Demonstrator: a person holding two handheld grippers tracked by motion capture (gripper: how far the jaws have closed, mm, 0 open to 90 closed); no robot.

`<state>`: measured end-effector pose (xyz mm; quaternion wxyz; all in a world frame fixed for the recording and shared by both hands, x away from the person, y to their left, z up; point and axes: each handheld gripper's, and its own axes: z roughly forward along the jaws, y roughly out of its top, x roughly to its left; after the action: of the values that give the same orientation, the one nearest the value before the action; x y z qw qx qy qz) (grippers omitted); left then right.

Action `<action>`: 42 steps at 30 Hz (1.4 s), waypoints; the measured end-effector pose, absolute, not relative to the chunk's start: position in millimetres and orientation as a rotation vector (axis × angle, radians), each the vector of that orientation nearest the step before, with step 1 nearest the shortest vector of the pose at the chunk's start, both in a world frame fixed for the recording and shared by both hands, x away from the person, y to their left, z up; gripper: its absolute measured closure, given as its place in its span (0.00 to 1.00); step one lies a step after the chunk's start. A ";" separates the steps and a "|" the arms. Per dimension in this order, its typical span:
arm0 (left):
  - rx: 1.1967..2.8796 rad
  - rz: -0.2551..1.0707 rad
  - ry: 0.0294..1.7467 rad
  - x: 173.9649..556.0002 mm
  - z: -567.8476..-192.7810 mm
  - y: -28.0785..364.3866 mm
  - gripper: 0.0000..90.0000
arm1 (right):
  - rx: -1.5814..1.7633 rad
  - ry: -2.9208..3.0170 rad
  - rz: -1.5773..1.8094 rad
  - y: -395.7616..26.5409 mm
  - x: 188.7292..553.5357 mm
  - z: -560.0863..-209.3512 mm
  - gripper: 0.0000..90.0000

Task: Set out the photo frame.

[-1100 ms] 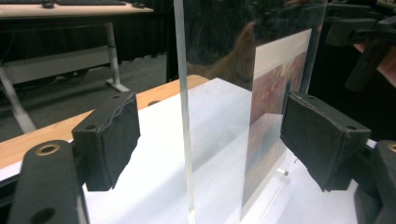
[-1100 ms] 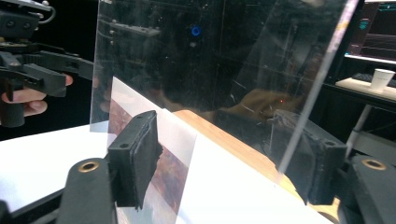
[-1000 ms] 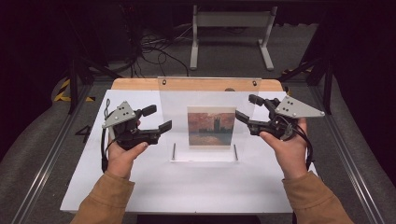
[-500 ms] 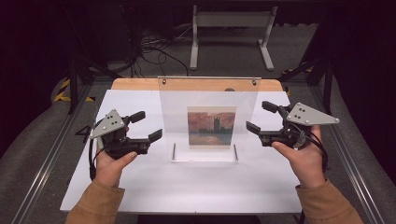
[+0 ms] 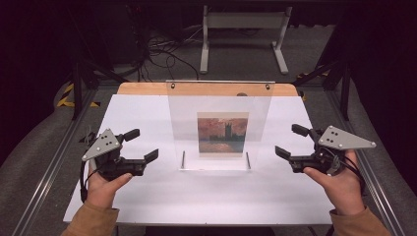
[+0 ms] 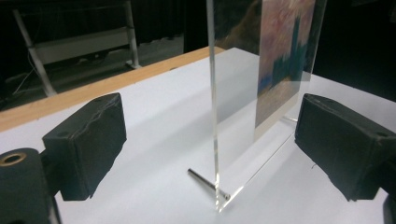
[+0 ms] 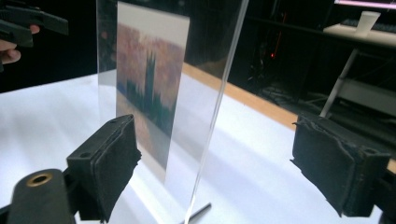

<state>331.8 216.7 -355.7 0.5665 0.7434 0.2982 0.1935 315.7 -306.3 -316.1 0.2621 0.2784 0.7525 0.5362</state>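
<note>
On white table (image 5: 147, 196), clear acrylic picture stand (image 5: 219, 98) upright with painting print (image 5: 222, 133).
I see left gripper (image 5: 142, 147) and right gripper (image 5: 291, 141) flanking it, both spread, touching nothing.

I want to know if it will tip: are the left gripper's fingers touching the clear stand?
Apart. The high view shows white table between the left gripper and the clear stand.
</note>
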 end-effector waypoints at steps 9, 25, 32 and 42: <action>1.766 0.455 0.771 329.4 -381.0 232.2 0.07 | 0.843 2.055 1.421 -321.4 313.3 -341.1 0.16; 1.736 0.432 0.837 325.4 -443.2 242.9 0.07 | 0.970 2.045 1.377 -336.1 316.2 -411.2 0.18; 1.763 0.448 0.872 324.9 -462.6 239.5 0.07 | 0.986 2.068 1.358 -336.4 313.4 -434.6 0.18; 1.805 0.457 0.872 327.0 -466.9 235.2 0.08 | 1.019 2.135 1.267 -335.5 314.5 -453.3 0.17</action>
<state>327.0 235.2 -466.9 0.5164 0.7518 0.3632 0.1904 314.5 -335.5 -453.3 0.2270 0.3697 0.7749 0.4598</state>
